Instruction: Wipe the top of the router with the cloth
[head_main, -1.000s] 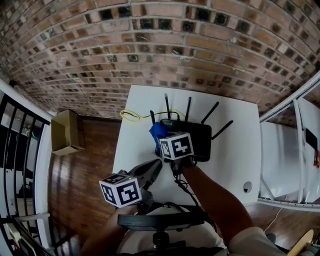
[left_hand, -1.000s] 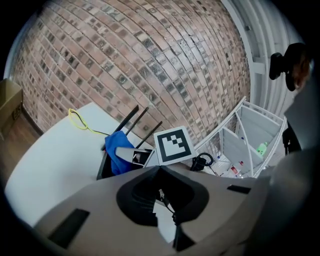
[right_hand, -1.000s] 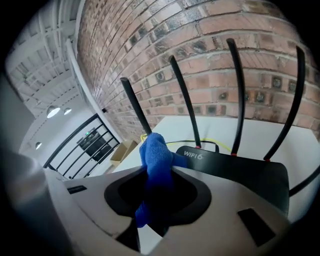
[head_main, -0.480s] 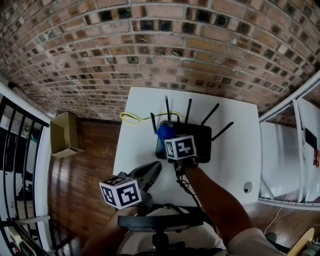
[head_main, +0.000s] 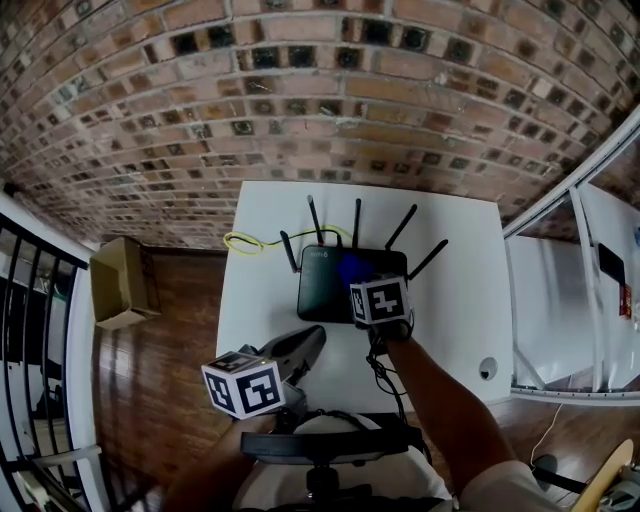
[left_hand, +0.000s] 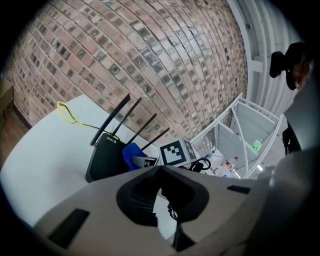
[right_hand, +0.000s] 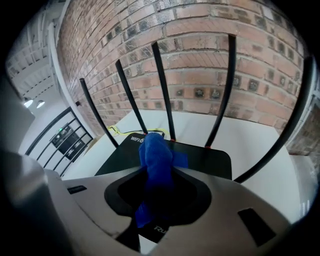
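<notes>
From the head view: reaches the right arm forward over the white desk, forearm nearly straight, with the right tongs set down on the black router. Presses the blue cloth on the router's top, about mid-width, toward the antennas. Holds the left tongs low and back near the desk's front edge, tilted toward the router but apart from it, arm bent close to the body. Shows a yellow cable looped at the router's back left.

From the left gripper view: shows the left tongs clenched to a point with nothing between them. Looks past them at the router, with the cloth on it and the right tongs' marker cube just beside the cloth.

From the right gripper view: grips the cloth in the right tongs, jaws closed on its bunched middle. Lays the cloth's front end on the router, below the upright antennas.
</notes>
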